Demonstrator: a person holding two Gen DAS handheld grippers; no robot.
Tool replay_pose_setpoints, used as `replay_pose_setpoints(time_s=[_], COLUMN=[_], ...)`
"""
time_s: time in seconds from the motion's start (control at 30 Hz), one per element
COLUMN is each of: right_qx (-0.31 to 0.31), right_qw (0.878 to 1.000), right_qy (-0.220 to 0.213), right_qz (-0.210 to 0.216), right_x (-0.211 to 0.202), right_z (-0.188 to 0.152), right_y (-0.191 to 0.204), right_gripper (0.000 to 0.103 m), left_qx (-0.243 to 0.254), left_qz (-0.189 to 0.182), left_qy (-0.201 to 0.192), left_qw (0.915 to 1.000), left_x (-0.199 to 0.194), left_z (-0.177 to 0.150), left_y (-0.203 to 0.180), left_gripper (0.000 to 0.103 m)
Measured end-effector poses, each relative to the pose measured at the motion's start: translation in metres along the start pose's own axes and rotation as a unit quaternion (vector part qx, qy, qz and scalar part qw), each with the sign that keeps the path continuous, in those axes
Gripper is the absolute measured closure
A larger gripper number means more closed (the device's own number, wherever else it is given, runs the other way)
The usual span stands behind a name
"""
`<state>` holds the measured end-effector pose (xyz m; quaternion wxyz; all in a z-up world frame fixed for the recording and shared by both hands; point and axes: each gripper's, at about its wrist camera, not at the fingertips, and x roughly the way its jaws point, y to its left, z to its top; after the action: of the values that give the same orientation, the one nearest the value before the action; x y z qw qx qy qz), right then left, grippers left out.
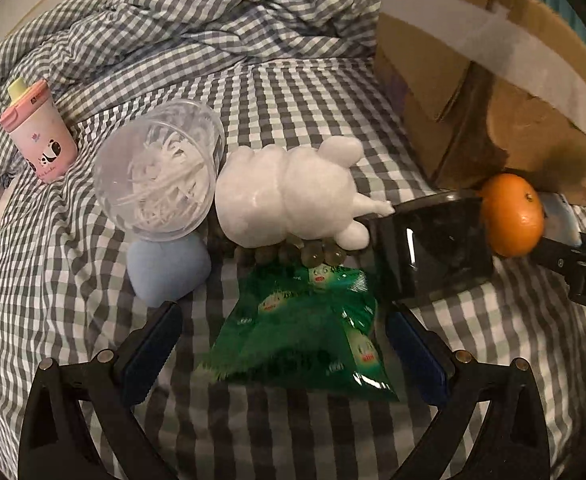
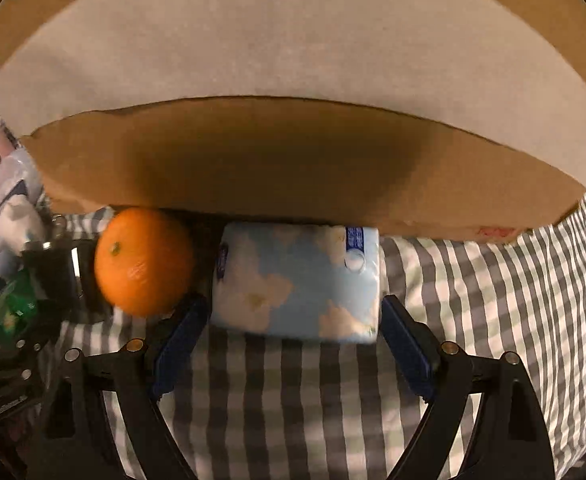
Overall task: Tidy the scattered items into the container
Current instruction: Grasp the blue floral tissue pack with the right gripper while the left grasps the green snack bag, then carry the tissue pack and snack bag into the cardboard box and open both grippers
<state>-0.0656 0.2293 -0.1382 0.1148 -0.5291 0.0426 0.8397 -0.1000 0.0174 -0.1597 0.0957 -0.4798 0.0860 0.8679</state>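
Blue-padded right tongs [image 2: 289,344] angled down, spread around tissue pack [image 2: 297,280].

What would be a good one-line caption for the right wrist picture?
Open fingers straddle a sky-blue cloud-print tissue pack, round orange fruit beside it, under a brown cardboard box.

Your right gripper [image 2: 289,320] hung wide open around the tissue pack [image 2: 297,280], orange [image 2: 145,262] just left, cardboard box [image 2: 293,160] behind.
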Motion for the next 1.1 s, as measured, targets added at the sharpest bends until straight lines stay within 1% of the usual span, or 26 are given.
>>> replay_pose_setpoints(time_s=[0.13,0.2,0.23,0.27,0.3,0.33,0.37,0.4,0.47,0.5,0.53,0.63,0.77,0.83,0.9,1.0,1.03,1.1], right_qx=[-0.009,-0.011,-0.014,-0.016,-0.018,-0.018,-0.015,-0.011,-0.001,0.001,0.002,0.002,0.010,0.011,0.011,0.010,0.012,0.013], right_qw=[1.000,1.000,1.000,1.000,1.000,1.000,1.000,1.000,1.000,1.000,1.000,0.999,0.998,0.998,0.997,0.995,0.995,0.993], right_qy=[-0.005,-0.004,-0.006,-0.008,-0.007,-0.006,-0.006,-0.007,-0.016,-0.020,-0.023,-0.036,-0.056,-0.066,-0.075,-0.094,-0.100,-0.113], right_qz=[-0.014,-0.016,-0.017,-0.020,-0.021,-0.020,-0.017,-0.011,-0.002,0.002,0.004,0.010,0.016,0.019,0.023,0.029,0.030,0.035], right_x=[0.005,0.006,0.005,0.002,0.000,-0.001,-0.004,-0.008,-0.021,-0.026,-0.033,-0.052,-0.078,-0.091,-0.100,-0.128,-0.137,-0.155], right_z=[0.002,0.002,0.002,0.001,0.001,0.000,-0.002,-0.005,-0.010,-0.012,-0.013,-0.016,-0.020,-0.024,-0.013,-0.018,-0.023,-0.020], right_y=[0.004,0.005,0.006,0.007,0.008,0.008,0.008,0.007,0.004,0.003,0.002,0.001,-0.003,-0.007,-0.017,-0.009,-0.015,-0.016], right_gripper=[0.016,0.017,0.030,0.030,0.030,0.030,0.030,0.030,0.030,0.030,0.030,0.030,0.030,0.030,0.030,0.030,0.030,0.030], left_qx=[-0.014,-0.014,-0.011,-0.009,-0.006,-0.001,0.005,0.011,0.021,0.020,0.019,0.020,0.019,0.020,0.021,0.023,0.024,0.027], left_qz=[-0.017,-0.020,-0.022,-0.023,-0.026,-0.032,-0.039,-0.036,-0.037,-0.043,-0.045,-0.034,-0.039,-0.035,-0.033,-0.027,-0.026,-0.022], left_qy=[0.006,0.008,0.009,0.009,0.009,0.009,0.010,0.010,0.016,0.015,0.015,0.018,0.020,0.013,0.006,-0.010,-0.017,-0.032], left_qw=[0.9997,0.9997,0.9997,0.9996,0.9996,0.9994,0.9992,0.9992,0.9990,0.9987,0.9987,0.9990,0.9989,0.9991,0.9992,0.9993,0.9992,0.9989], left_x=[0.005,0.005,0.004,0.003,0.001,0.000,-0.002,-0.004,-0.006,-0.008,-0.010,-0.014,-0.023,-0.031,-0.042,-0.064,-0.072,-0.088], left_z=[0.004,0.004,0.004,0.004,0.005,0.005,0.004,0.003,0.002,0.000,-0.001,-0.006,-0.010,-0.012,-0.013,-0.011,-0.009,-0.005], left_y=[0.004,0.003,0.002,0.000,-0.001,-0.003,-0.004,-0.006,-0.008,-0.007,-0.006,-0.004,0.000,0.001,0.002,0.002,0.002,-0.002], left_gripper=[0.000,0.003,0.006,0.008,0.016,0.030,0.037,0.039,0.048,0.058,0.061,0.062,0.063,0.063,0.063,0.063,0.063,0.063])
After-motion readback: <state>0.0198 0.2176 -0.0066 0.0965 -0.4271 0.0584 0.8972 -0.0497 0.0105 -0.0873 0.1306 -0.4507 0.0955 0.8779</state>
